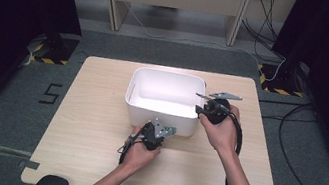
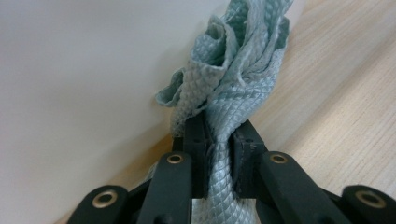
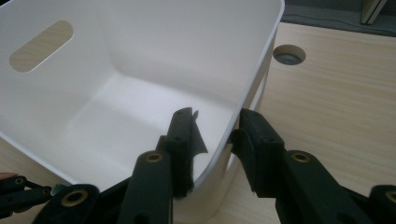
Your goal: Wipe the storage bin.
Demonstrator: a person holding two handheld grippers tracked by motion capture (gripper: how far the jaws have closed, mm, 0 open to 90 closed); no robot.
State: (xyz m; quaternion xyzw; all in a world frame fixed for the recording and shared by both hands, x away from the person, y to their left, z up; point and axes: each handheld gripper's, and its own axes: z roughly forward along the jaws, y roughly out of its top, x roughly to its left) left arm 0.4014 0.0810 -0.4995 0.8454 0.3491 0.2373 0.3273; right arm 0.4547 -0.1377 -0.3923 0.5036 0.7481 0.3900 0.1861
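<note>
The right gripper (image 3: 212, 135) straddles the white plastic tub's (image 1: 161, 117) wall at its 4 o'clock corner, one jaw inside and one outside, apparently pinching the rim to steady the tub. The left gripper (image 2: 218, 142) is clamped on a bunched pale-green cloth (image 2: 233, 79), pressed against the tub's outer wall at 6 o'clock, likely for wiping. The tub looks empty inside.

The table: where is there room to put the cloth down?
The table is bare left of the white bin, and on its near right corner. The bin's inside is empty too. It is crowded at the bin's near wall, where the left gripper pinches the cloth.
</note>
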